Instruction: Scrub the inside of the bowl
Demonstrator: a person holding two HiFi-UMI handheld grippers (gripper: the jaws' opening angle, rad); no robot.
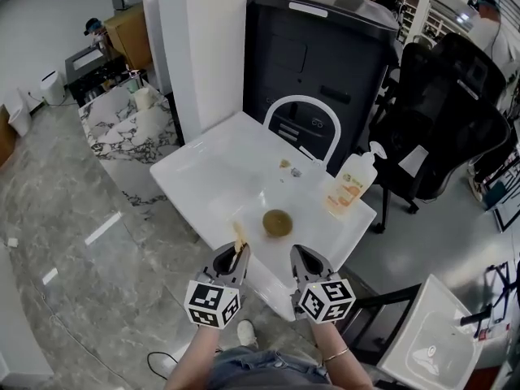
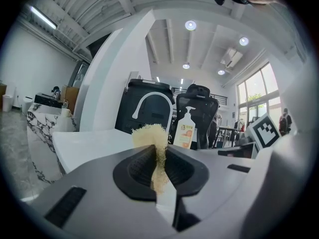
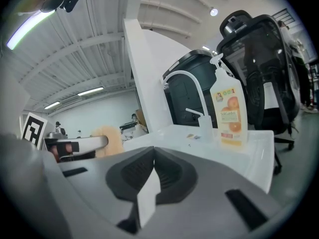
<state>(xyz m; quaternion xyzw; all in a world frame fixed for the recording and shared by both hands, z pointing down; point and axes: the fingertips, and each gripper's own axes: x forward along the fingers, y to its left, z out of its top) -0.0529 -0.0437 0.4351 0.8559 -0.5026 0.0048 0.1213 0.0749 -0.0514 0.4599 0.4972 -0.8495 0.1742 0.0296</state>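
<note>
My left tongs (image 1: 236,256) clamp a pale yellow fibrous scrub pad (image 1: 240,236). My right tongs (image 1: 302,258) are pressed together, empty. The small round brownish bowl (image 1: 277,223) sits on the white worktop (image 1: 211,169), near, ahead and rightward of the pad, between both tongs.

Left of the soap bottle (image 1: 351,187) the white sink top (image 1: 203,169) lies open from its near edge, with only the low brown bowl (image 1: 277,223) on it. Behind the bottle, the arched faucet (image 1: 302,98) and two small bits (image 1: 290,167) crowd the back edge. Right of the bottle, a black office chair (image 1: 443,120) stands near.
</note>
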